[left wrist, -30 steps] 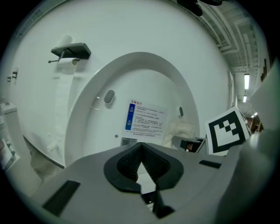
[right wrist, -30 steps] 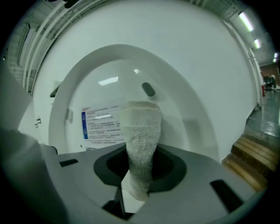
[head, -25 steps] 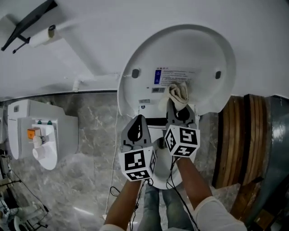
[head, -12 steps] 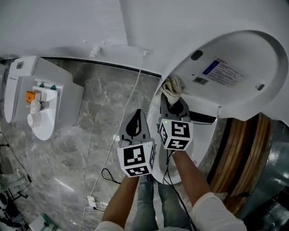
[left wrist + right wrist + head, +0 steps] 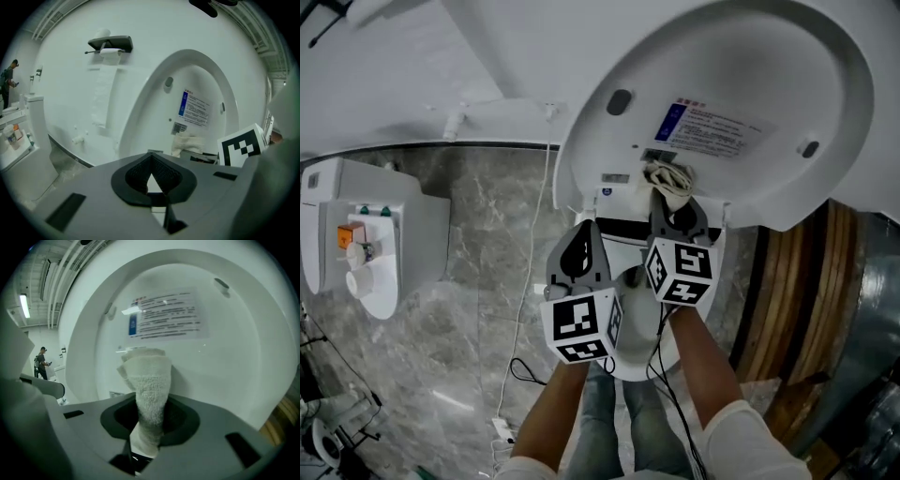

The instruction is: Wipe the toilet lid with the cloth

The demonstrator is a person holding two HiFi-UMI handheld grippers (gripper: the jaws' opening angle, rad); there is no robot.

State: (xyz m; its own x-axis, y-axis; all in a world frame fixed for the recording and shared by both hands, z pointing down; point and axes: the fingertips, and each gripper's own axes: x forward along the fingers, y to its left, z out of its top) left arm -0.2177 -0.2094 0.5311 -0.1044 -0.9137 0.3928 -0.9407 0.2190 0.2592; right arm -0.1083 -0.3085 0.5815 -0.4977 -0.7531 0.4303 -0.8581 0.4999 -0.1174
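Toilet lid [image 5: 797, 112] with blue-headed label [image 5: 717, 129], print illegible

Dim, flat, greyish light throughout, with only soft shadows. Both gripper views bow hard at the edges and blacken in the corners (fisheye). In the right gripper view a ceiling strip light [image 5: 22, 305] glows, and a small glare streak marks the toilet lid [image 5: 234, 348]

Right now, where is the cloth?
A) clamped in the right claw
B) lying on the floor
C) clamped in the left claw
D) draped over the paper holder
A: the right claw is shut on the cloth, in front of the raised toilet lid; the left claw is shut, empty.
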